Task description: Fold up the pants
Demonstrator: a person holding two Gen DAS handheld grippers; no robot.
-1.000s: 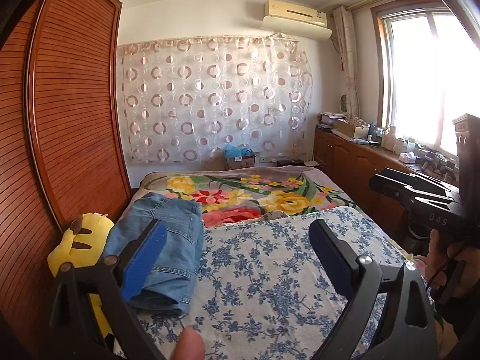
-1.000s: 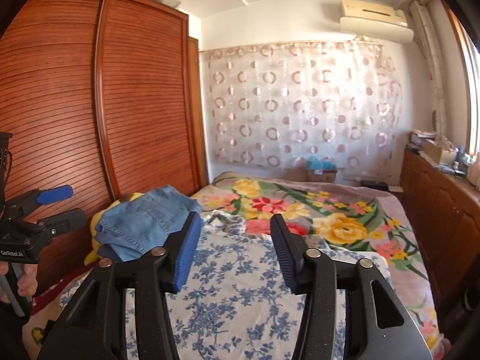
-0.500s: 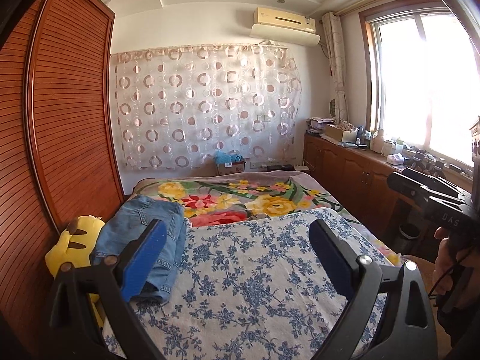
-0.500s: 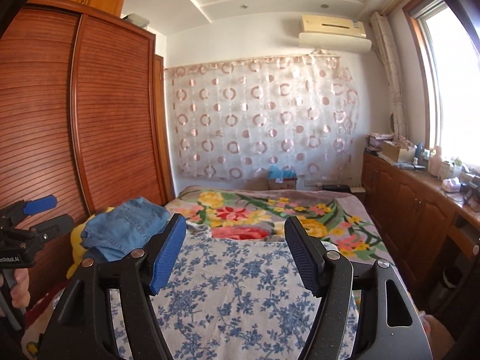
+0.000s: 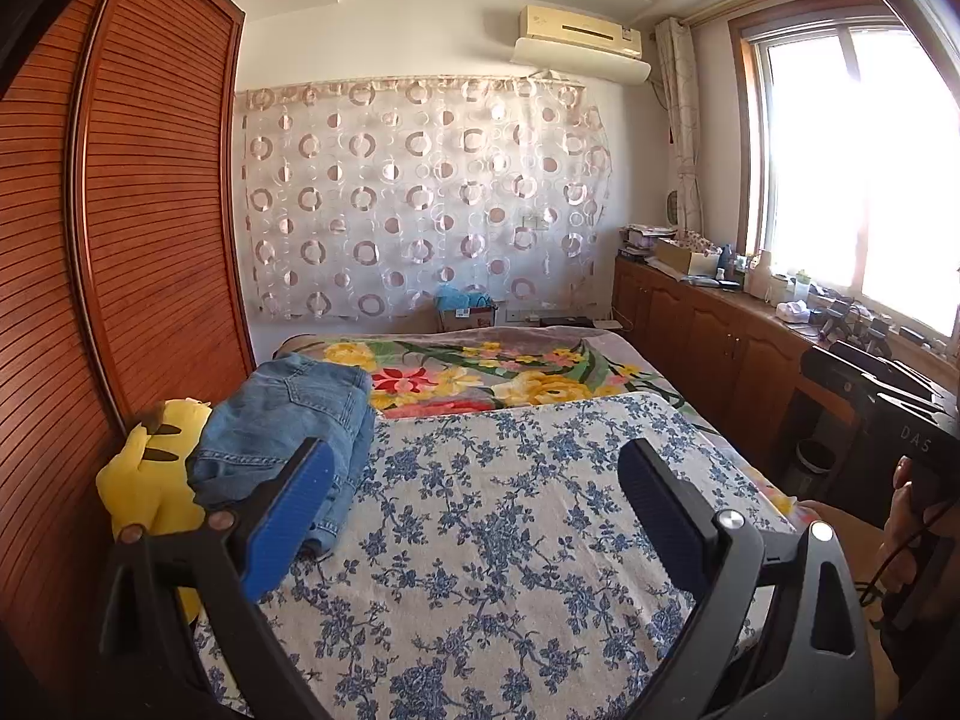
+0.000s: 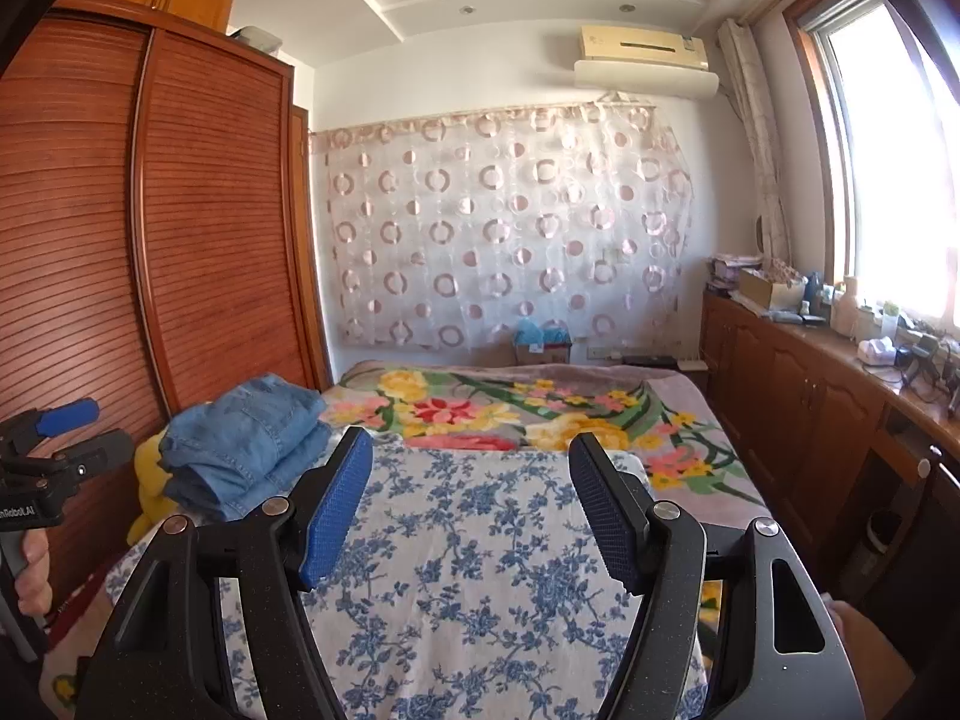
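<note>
At the left edge of the bed, the folded blue denim pants (image 5: 288,420) sit in a neat stack on the blue-flowered white bedspread (image 5: 492,528), pressed up against a yellow plush toy (image 5: 150,480) beside the slatted wooden wardrobe (image 5: 120,240). The left gripper (image 5: 474,498) hovers above the bedspread, blue-padded jaws spread wide, holding nothing. The right gripper (image 6: 468,498) hangs over the middle of the bed, jaws likewise wide apart and bare. Both are well clear of the pants.
</note>
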